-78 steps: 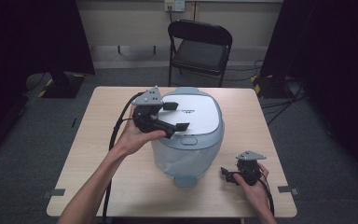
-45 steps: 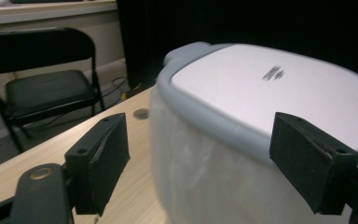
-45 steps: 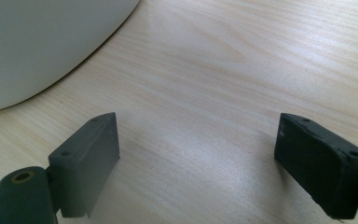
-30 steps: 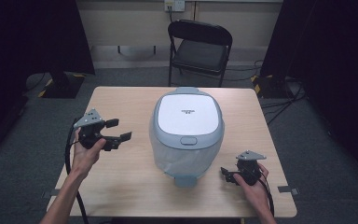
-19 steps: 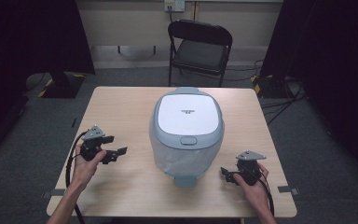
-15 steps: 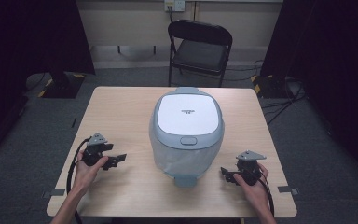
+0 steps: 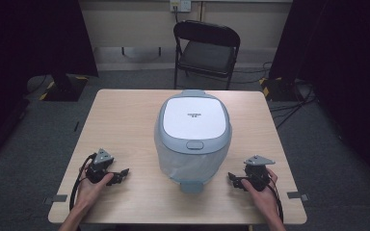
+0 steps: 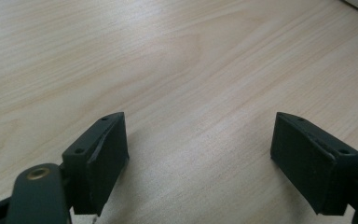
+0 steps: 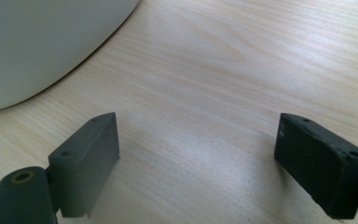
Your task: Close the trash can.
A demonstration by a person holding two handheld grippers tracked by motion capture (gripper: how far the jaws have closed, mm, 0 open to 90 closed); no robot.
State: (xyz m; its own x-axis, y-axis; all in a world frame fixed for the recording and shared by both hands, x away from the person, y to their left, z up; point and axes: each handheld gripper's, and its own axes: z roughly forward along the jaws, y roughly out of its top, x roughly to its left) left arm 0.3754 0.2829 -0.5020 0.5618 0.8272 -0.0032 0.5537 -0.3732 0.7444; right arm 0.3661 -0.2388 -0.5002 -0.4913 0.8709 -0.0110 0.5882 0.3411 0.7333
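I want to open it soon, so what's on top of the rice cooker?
Nothing rests on the rice cooker; its white lid is shut, so the inside is hidden. Both tools sit apart on the table.

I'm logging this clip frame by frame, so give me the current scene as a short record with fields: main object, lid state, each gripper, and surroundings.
main object: rice cooker, grey-blue body with white top, at the table's middle
lid state: shut, latch button facing the person
left gripper: open, empty, low over the table at the near left, apart from the cooker
right gripper: open, empty, at the near right, jaws pointing toward the cooker's base
table: light wood, tape marks at the near corners
surroundings: black folding chair behind the table
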